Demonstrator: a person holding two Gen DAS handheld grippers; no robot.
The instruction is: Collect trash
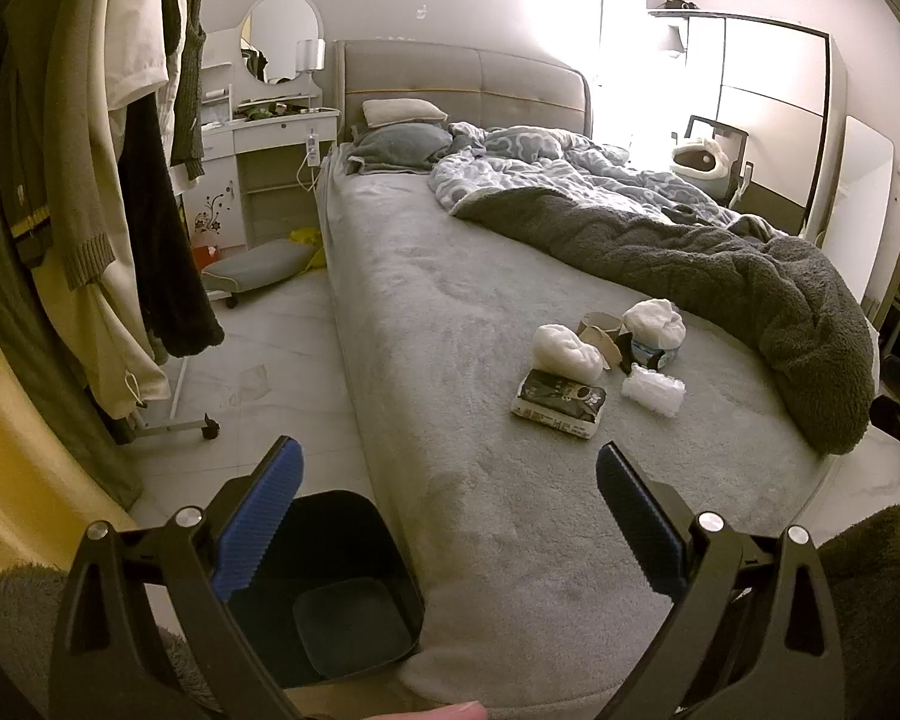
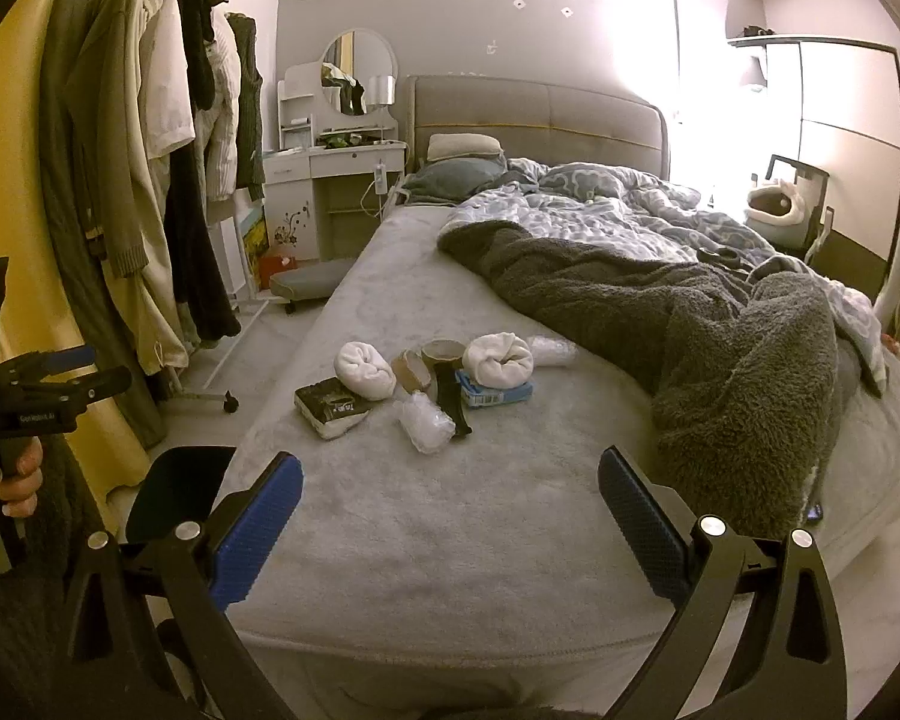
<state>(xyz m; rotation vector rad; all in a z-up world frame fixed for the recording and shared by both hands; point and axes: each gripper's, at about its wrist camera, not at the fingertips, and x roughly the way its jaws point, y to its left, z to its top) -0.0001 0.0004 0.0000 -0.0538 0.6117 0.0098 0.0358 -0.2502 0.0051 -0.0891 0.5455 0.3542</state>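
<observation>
A small heap of trash lies on the grey bed (image 1: 450,324) (image 2: 450,510): a black-and-white packet (image 1: 561,405) (image 2: 330,408), two crumpled white wads (image 1: 567,348) (image 2: 363,369) (image 2: 507,357), cardboard tape rolls (image 1: 600,327) (image 2: 414,369), a clear plastic wrapper (image 1: 654,390) (image 2: 426,420), a blue packet (image 2: 498,393) and a dark strip (image 2: 450,399). A black bin (image 1: 330,588) (image 2: 174,489) stands on the floor at the bed's near left corner. My left gripper (image 1: 450,516) is open above the bin and bed edge. My right gripper (image 2: 450,519) is open over the bed, short of the heap.
A rumpled dark fleece blanket (image 1: 720,276) (image 2: 720,348) and blue duvet (image 2: 600,204) cover the bed's right side. A wheeled clothes rack (image 1: 90,180) (image 2: 150,180) stands left of the bed. A white dressing table (image 1: 270,138) and low cushion stool (image 1: 258,267) stand beyond.
</observation>
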